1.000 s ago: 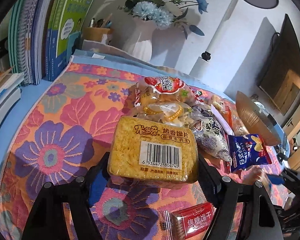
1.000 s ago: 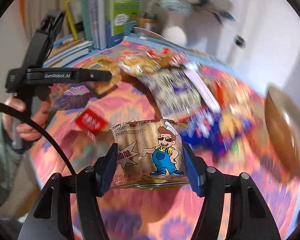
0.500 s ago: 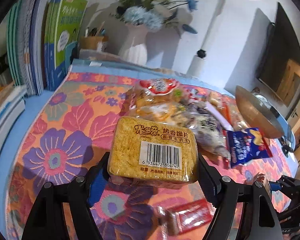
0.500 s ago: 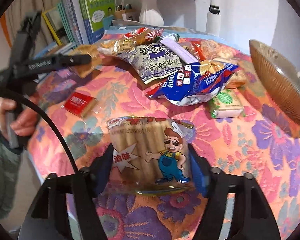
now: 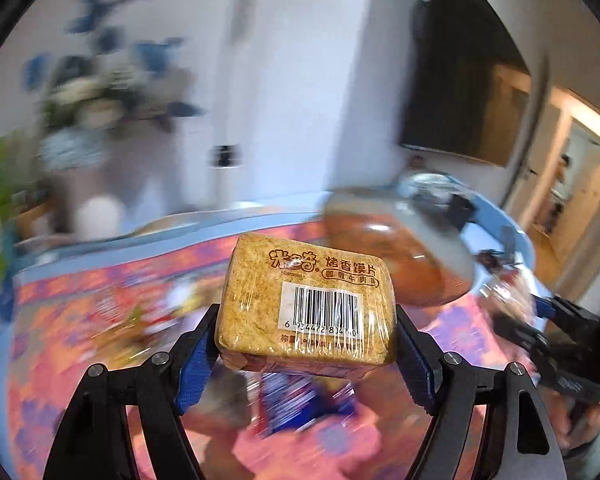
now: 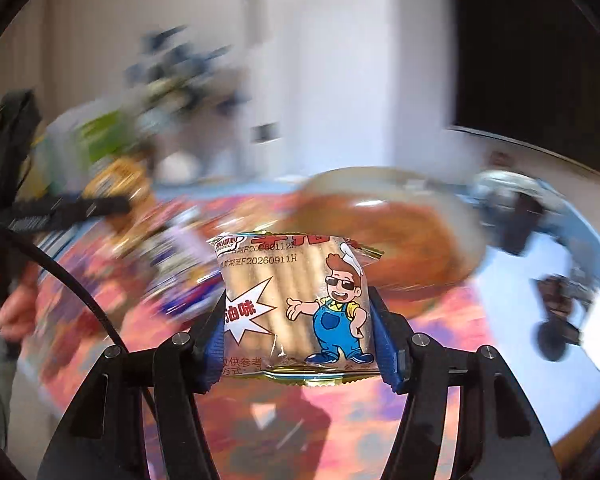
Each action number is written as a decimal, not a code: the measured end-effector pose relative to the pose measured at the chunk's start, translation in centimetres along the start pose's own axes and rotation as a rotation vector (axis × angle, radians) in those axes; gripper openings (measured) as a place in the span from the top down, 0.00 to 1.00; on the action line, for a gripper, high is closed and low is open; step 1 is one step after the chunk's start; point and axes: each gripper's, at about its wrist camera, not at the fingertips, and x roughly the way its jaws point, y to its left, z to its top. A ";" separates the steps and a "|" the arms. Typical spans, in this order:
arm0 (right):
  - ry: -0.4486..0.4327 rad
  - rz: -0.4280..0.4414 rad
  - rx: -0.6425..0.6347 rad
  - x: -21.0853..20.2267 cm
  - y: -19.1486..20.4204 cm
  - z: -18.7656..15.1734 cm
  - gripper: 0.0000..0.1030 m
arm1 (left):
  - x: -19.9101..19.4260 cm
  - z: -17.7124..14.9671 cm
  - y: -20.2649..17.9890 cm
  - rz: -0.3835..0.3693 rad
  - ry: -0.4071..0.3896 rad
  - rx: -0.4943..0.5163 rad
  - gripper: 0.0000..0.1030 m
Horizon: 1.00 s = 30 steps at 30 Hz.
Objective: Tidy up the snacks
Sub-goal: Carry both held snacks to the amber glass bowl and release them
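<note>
My left gripper [image 5: 306,344] is clamped on a golden toasted-bread pack [image 5: 306,300]; its blue pads [image 5: 194,364] press on the two short sides of the pack, and the pack sits between the fingers with the barcode label facing the camera; it is held clear above the flowered tablecloth [image 5: 60,320], not touching it. Beyond the pack, up and to the right, I see a brown bowl [image 5: 384,256] on the table, very blurred; under the pack lies something blue [image 5: 300,404], but I cannot tell what it is. At the right edge of this view is my other gripper, also blurred.

My right gripper [image 6: 300,344] is closed on a biscuit packet [image 6: 296,300] with a cartoon man in blue overalls; the pads squeeze the packet at its left and right edges, and the packet stands upright between the fingers, its sealed bottom edge nearest to the camera; it also hangs above the cloth. Behind it is the same brown bowl, its near rim just over the top of the packet in the picture; how far apart they are I cannot tell. To the left is a blurred heap of snacks [image 6: 172,264] on the cloth, and further left the left gripper with its golden pack; my hand [image 6: 10,312] shows at the edge.
</note>
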 end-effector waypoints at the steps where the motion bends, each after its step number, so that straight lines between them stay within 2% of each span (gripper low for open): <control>1: 0.009 -0.028 0.051 0.6 -1.9 0.7 0.42 | 1.6 1.1 -1.4 -0.031 0.016 0.012 0.25; 4: 0.053 -0.030 0.159 2.4 -6.2 1.8 0.42 | 5.4 3.2 -4.5 -0.071 0.071 0.044 0.25; 8: 0.118 -0.016 0.212 5.2 -8.8 2.6 0.42 | 10.6 5.0 -7.3 -0.086 0.138 0.051 0.25; 10: 0.132 -0.014 0.221 6.4 -9.2 3.1 0.40 | 12.0 5.6 -7.6 -0.102 0.146 0.027 0.24; 11: 0.135 -0.012 0.219 6.8 -9.3 3.4 0.39 | 12.7 6.0 -7.6 -0.108 0.152 0.019 0.20; 12: 0.139 -0.016 0.217 7.2 -9.5 3.6 0.36 | 13.2 6.3 -7.5 -0.100 0.162 0.019 0.19; 15: 0.115 -0.019 0.225 6.8 -10.3 3.7 0.35 | 12.8 6.7 -6.6 -0.100 0.153 -0.009 0.19; 20: 0.057 0.046 0.249 4.4 -11.0 2.9 0.35 | 7.1 5.7 -4.1 -0.081 0.050 -0.040 0.18; 25: 0.028 0.133 0.167 1.5 -7.3 1.9 0.33 | -0.6 2.5 -1.4 -0.007 -0.063 -0.061 0.18; 27: 0.023 0.172 0.127 0.7 -5.3 1.5 0.30 | -3.7 0.4 0.2 0.035 -0.096 -0.085 0.15; 30: 0.025 0.242 0.055 -0.1 -1.8 0.6 0.29 | -8.2 -3.6 3.0 0.159 -0.128 -0.127 0.14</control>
